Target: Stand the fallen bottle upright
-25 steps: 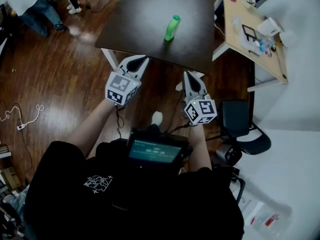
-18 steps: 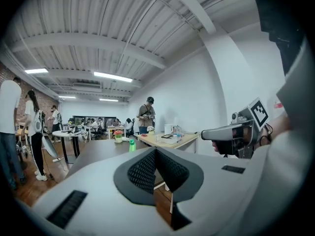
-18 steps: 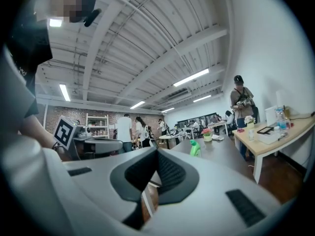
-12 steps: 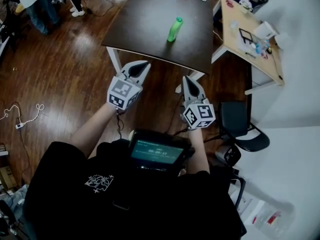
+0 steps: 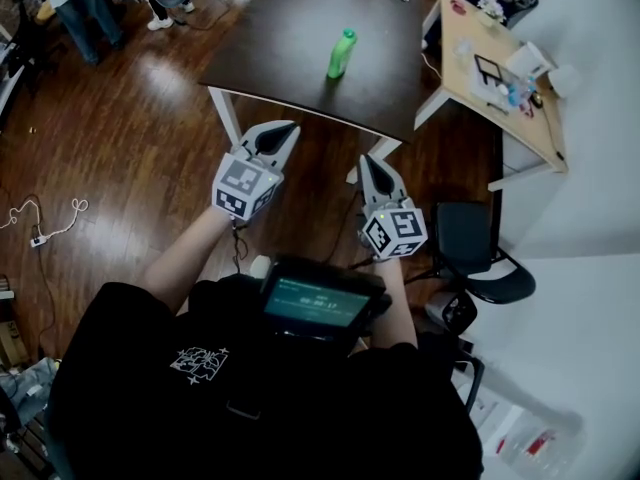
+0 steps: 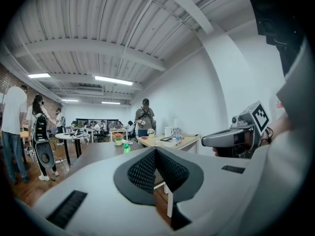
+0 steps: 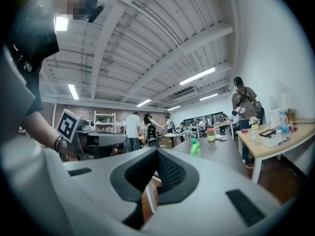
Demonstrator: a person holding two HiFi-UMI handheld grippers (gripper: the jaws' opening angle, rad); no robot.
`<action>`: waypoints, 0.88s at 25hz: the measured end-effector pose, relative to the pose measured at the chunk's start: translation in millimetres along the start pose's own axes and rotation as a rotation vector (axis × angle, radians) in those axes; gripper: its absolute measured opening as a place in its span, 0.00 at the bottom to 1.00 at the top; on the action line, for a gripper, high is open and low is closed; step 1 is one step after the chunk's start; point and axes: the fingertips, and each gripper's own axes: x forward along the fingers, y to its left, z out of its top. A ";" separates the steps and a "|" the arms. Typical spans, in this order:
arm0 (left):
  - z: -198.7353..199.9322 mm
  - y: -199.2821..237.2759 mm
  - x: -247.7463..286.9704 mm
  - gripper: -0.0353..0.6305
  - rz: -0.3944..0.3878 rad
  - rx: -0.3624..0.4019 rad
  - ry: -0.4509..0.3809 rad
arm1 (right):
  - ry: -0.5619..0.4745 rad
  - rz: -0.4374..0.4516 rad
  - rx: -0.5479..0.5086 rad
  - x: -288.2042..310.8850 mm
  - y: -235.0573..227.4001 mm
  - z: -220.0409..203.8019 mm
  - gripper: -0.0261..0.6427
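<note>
Two claws, left gripper (image 5: 281, 131) and right gripper (image 5: 372, 161): pressed together, empty. Spotted green bottle (image 5: 341, 54) lying on dark table (image 5: 280, 28), upper centre of head view. Looks light, slick, roll-prone; suggest pinching mid-body.

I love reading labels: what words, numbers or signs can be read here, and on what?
None reads clearly.
Chest screen: light characters, too blurred to read.
Shirt print: white design, illegible.
Left cube, right cube: black-and-white square patterns, no words.
Green bottle: no label legible.
</note>
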 end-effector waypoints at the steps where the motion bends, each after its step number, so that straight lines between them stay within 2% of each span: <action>1: 0.3 -2.0 -0.5 0.06 -0.001 0.000 0.000 | 0.000 0.000 0.000 -1.6 -0.5 -0.4 0.06; 13: -8.1 18.2 0.2 0.06 -0.004 0.005 -0.006 | -0.005 -0.005 -0.015 17.9 6.0 -2.4 0.06; 22: 0.0 4.9 -3.1 0.06 -0.004 0.004 -0.006 | -0.007 -0.007 -0.027 7.0 5.2 0.9 0.06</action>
